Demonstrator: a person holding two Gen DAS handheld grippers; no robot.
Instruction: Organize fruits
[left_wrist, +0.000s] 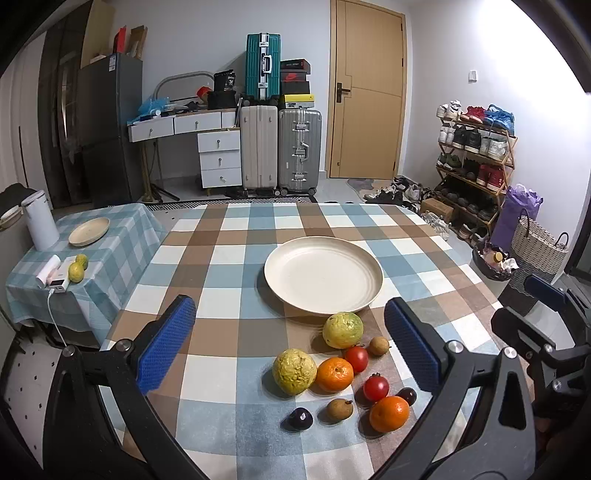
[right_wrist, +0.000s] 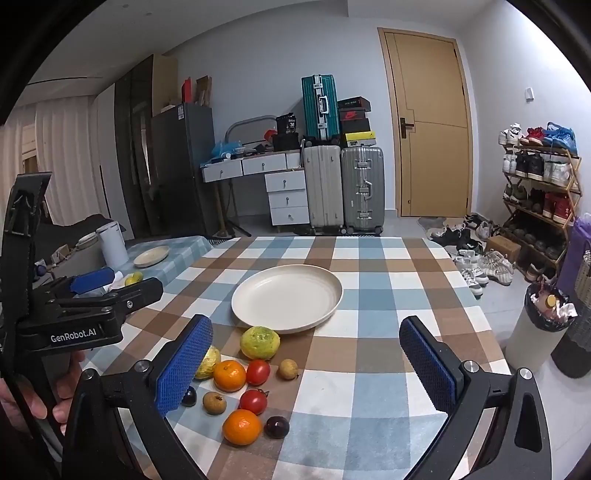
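Observation:
A cream plate lies bare on the checked table. In front of it lies a cluster of fruit: two yellow-green guavas, two oranges, two tomatoes, two brown longans and two dark plums. The cluster also shows in the right wrist view, with a guava and an orange. My left gripper is open and empty above the fruit. My right gripper is open and empty, just right of the fruit.
A low side table at the left holds a small plate, a white kettle and two green fruits. A bin and a shoe rack stand right of the table. Suitcases stand at the back wall.

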